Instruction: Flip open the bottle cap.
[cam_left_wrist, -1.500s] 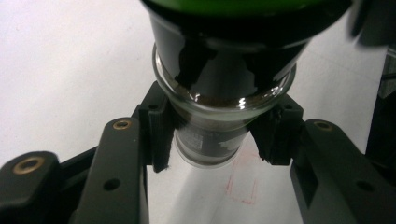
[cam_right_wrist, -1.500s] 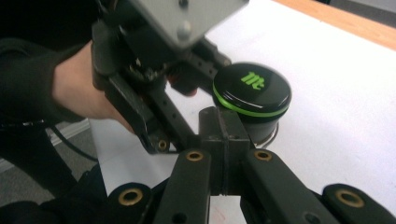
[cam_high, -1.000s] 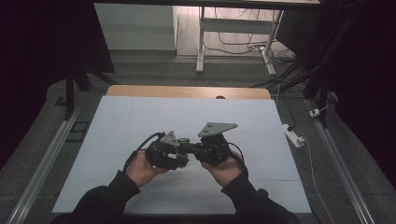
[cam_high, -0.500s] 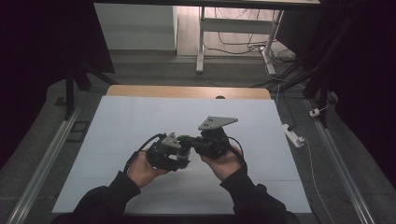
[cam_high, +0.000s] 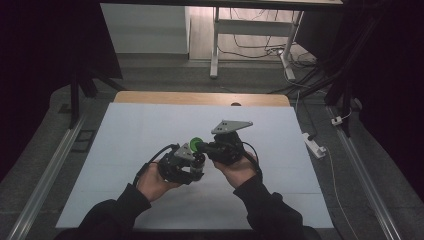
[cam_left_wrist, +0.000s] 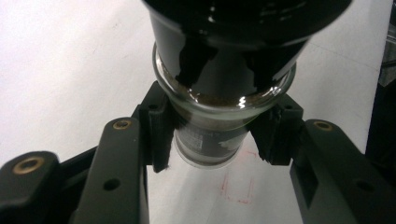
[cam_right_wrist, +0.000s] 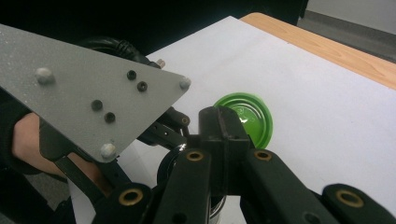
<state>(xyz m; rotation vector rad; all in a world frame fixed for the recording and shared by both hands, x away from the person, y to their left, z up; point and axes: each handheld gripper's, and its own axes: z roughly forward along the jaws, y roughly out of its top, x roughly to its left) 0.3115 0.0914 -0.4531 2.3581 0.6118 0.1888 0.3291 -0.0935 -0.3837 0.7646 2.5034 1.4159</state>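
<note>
Your left gripper (cam_left_wrist: 212, 140) is clamped on the neck of a dark glass bottle (cam_left_wrist: 219, 93): in the left gripper view its 2 black pads (cam_left_wrist: 161, 126) press on either side of the narrow part, just under the glass rim, and the wider dark body of the bottle fills the space beyond the jaws. Below the bottle lies the white table sheet (cam_left_wrist: 70, 60), with a faint red rectangle (cam_left_wrist: 239, 189) drawn on it just past the bottle's end.

Your right gripper (cam_right_wrist: 224, 135) has its jaws drawn together on a green cap (cam_right_wrist: 250, 119); in the right gripper view the round green disc sits at the fingertips, partly hidden behind them. In that same view the grey plate (cam_right_wrist: 79, 93) of your left gripper stands just to the left of the right gripper's jaws.

In the high view your left gripper (cam_high: 182, 162) and your right gripper (cam_high: 220, 150) are almost touching, tips facing each other, with the green cap (cam_high: 195, 143) between them. Your 2 hands hold them over the middle of the white table sheet (cam_high: 150, 125), near your side.
</note>
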